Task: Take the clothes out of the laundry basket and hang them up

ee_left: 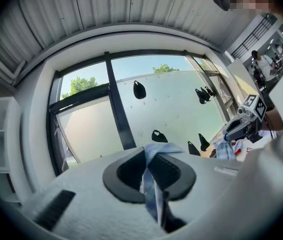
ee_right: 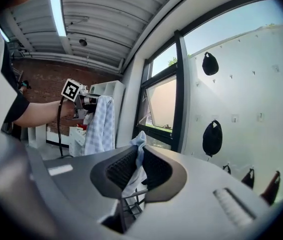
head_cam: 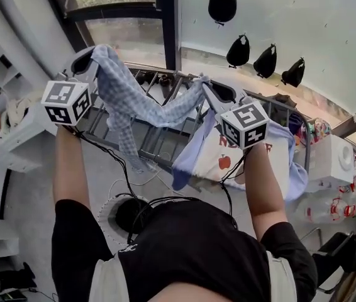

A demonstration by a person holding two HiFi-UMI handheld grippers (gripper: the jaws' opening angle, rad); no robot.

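My head view shows the blue checked shirt stretched between my left gripper and my right gripper, raised above the drying rack. Only the gripper views show the grips. In the left gripper view my jaws are pressed together on a fold of checked cloth running down between the pads. In the right gripper view the jaws are likewise clamped, on a paler edge of the shirt. Its loose ends dangle over the rack. The round white thing beneath my arms may be the laundry basket; my torso cuts it off.
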